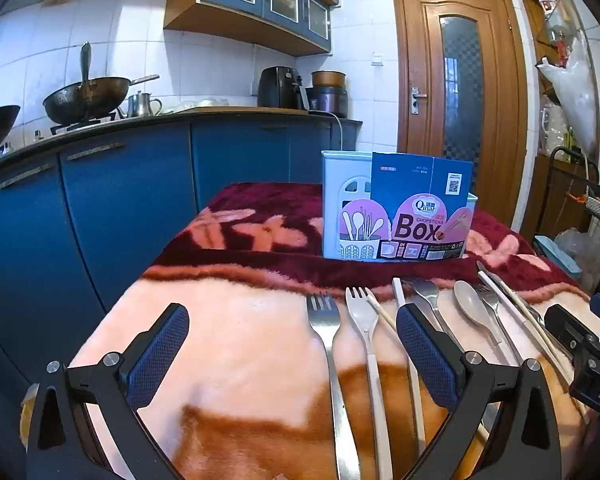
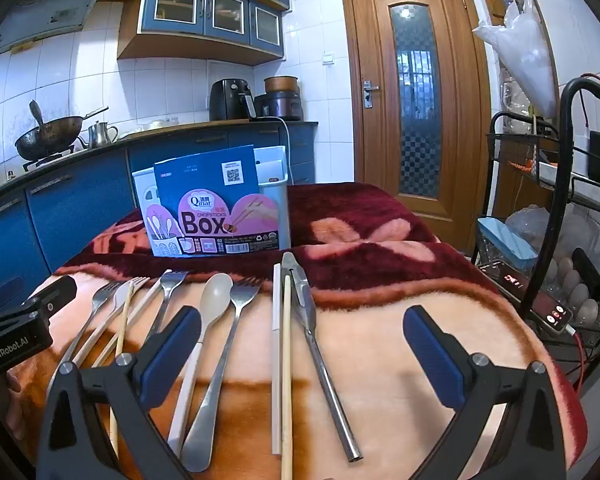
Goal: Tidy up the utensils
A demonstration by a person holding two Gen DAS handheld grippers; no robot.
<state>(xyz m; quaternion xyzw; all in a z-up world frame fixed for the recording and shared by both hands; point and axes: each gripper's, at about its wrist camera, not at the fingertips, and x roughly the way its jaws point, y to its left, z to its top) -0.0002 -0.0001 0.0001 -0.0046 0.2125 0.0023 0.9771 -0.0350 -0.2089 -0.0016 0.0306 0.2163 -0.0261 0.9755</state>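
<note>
Several utensils lie in a row on a pink and maroon blanket [image 1: 236,344]. In the left wrist view I see a steel fork [image 1: 326,332], a white plastic fork [image 1: 364,320] and a white spoon [image 1: 470,308]. In the right wrist view I see the white spoon [image 2: 214,296], a steel fork [image 2: 240,308], a white chopstick [image 2: 276,340], a wooden chopstick [image 2: 287,360] and a steel knife [image 2: 306,312]. A white chopstick holder box [image 1: 396,208] with a blue label stands behind them; it also shows in the right wrist view [image 2: 216,208]. My left gripper [image 1: 292,344] is open above the forks. My right gripper [image 2: 302,344] is open above the chopsticks and knife.
Blue kitchen cabinets [image 1: 120,200] with woks on the stove run along the left. A wooden door [image 2: 416,92] stands behind. A black wire rack [image 2: 560,240] with eggs and a timer is at the right edge of the table.
</note>
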